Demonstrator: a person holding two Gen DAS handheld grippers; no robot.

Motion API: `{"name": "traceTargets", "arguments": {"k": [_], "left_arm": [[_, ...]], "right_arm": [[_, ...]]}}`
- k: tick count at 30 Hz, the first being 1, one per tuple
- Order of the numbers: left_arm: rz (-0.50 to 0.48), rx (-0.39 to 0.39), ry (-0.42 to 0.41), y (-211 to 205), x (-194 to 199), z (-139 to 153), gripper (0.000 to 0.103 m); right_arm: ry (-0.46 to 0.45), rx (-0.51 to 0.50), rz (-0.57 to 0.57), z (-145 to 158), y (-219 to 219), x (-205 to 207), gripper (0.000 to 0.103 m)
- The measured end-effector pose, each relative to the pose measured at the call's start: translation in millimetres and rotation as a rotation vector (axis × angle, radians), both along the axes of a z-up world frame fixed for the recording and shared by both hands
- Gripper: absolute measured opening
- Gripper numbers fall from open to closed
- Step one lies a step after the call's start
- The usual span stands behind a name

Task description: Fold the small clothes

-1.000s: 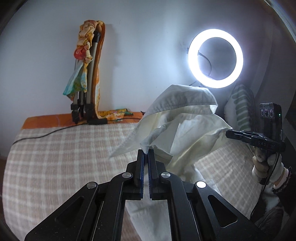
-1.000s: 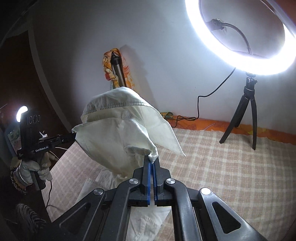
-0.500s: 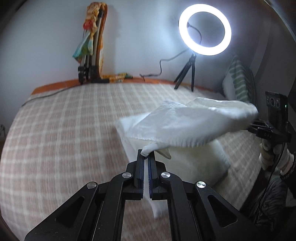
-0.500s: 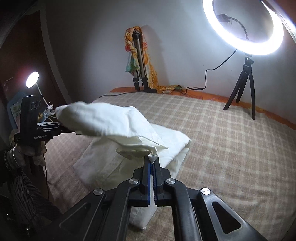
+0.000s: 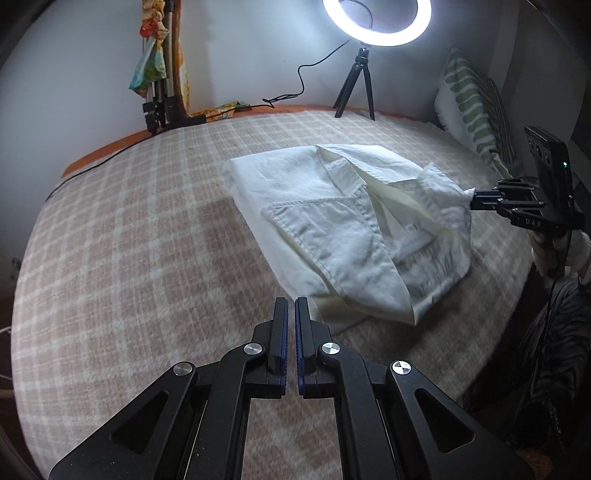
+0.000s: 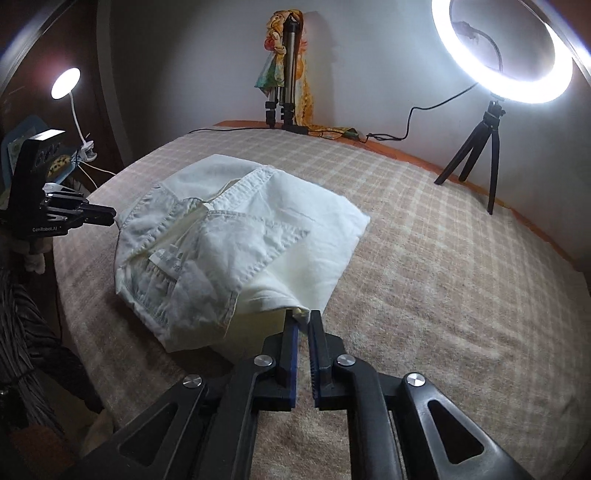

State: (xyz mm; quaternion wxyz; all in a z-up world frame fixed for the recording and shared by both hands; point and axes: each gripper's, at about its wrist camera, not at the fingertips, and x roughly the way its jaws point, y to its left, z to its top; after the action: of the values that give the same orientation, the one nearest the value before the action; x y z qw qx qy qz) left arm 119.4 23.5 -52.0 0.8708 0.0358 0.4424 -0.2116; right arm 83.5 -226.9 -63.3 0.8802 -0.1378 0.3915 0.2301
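Note:
A small cream-white garment (image 5: 343, 221) lies folded over on the checked bed cover; it also shows in the right wrist view (image 6: 236, 236). My left gripper (image 5: 291, 306) is just off the garment's near edge, jaws nearly together with a narrow gap and nothing between them. In the right wrist view it (image 6: 110, 215) is at the garment's left corner. My right gripper (image 6: 303, 318) has a small gap between its jaws, and the garment's corner tip sits at that gap. In the left wrist view it (image 5: 474, 197) touches the garment's right corner.
The checked bed cover (image 5: 129, 258) fills the view. A lit ring light on a small tripod (image 5: 373, 22) stands at the back by the wall. A folded tripod draped with colourful cloth (image 5: 162, 74) stands back left. A striped pillow (image 5: 476, 99) lies at the right. A desk lamp (image 6: 66, 83) glows left.
The garment was held up in the air by both grippers; it has been swung down and now lies on the bed. The left gripper has let go and drawn back; the right jaws have parted slightly.

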Motion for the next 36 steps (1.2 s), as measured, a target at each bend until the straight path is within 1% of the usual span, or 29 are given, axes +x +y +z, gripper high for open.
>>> {"name": "traceTargets", "arguments": {"k": [2,4,6,7,8,10,12,13,15,16,19,21,23,25,27,30,32,33,34,35,36], "left_arm": [[0.005,0.017,-0.026,3.7,-4.2,8.5,0.002],[0.006,0.018,-0.062,4.7,-5.0,19.0,0.002],[0.006,0.009,-0.097,2.6,-0.6,29.2,0.002],[0.008,-0.009,-0.111,1.0,4.3,33.6,0.003],[0.011,-0.025,-0.117,-0.6,10.1,35.4,0.003],[0.001,-0.060,-0.111,-8.3,24.5,37.2,0.003],[-0.006,-0.065,-0.109,-19.2,37.2,34.0,0.004],[-0.006,-0.066,-0.102,-23.6,42.9,30.7,0.004],[-0.006,-0.086,-0.047,-28.2,55.9,17.2,0.004],[0.001,-0.083,-0.021,-30.7,59.2,11.3,0.004],[0.007,-0.043,0.070,-29.7,63.3,-19.1,0.004],[0.003,-0.022,0.111,-26.4,58.8,-37.6,0.004],[-0.001,-0.041,0.096,-22.7,52.7,-39.8,0.004],[-0.005,-0.042,0.103,-21.2,53.6,-33.8,0.004],[0.004,-0.065,0.086,-17.1,53.2,-25.1,0.004],[0.024,-0.123,0.039,-13.2,61.8,-4.2,0.004],[0.024,-0.136,0.012,-16.2,71.3,6.4,0.004],[0.016,-0.142,-0.001,-21.6,77.3,12.6,0.004],[0.007,-0.144,-0.009,-25.9,82.0,16.4,0.004],[-0.005,-0.143,-0.020,-32.2,86.3,19.5,0.004],[-0.025,-0.135,-0.033,-41.2,91.0,22.9,0.004]], "right_arm": [[0.012,0.014,0.000,1.7,-6.2,-4.2,0.009],[0.001,0.024,-0.004,6.8,-11.1,-8.7,0.010],[-0.016,0.064,-0.028,15.5,-16.1,-11.5,0.012],[-0.024,0.090,-0.045,20.2,-18.4,-10.4,0.013],[-0.031,0.119,-0.061,24.9,-19.7,-8.0,0.013],[-0.043,0.167,-0.083,31.4,-18.5,-0.3,0.018],[-0.042,0.205,-0.080,33.5,-9.8,9.6,0.018],[-0.037,0.211,-0.075,32.6,-4.1,14.4,0.018],[-0.016,0.205,-0.060,25.8,10.2,24.4,0.018],[-0.002,0.192,-0.054,20.7,17.2,29.0,0.018],[0.065,0.161,-0.036,-0.1,31.0,36.9,0.018],[0.102,0.132,-0.020,-15.1,35.0,35.3,0.018],[0.138,0.086,-0.007,-30.8,37.7,31.6,0.018],[0.145,0.073,0.006,-32.5,37.7,29.4,0.018],[0.145,0.107,0.009,-20.3,34.3,31.0,0.019],[0.088,0.168,0.013,6.0,28.1,36.9,0.020],[0.060,0.181,-0.013,16.9,24.6,51.6,0.022],[0.052,0.188,-0.032,19.8,21.4,60.4,0.025],[0.051,0.208,-0.055,21.6,15.9,70.7,0.031],[0.060,0.242,-0.086,21.8,6.8,82.1,0.034],[0.091,0.288,-0.114,19.9,-3.1,94.3,0.038]]}}
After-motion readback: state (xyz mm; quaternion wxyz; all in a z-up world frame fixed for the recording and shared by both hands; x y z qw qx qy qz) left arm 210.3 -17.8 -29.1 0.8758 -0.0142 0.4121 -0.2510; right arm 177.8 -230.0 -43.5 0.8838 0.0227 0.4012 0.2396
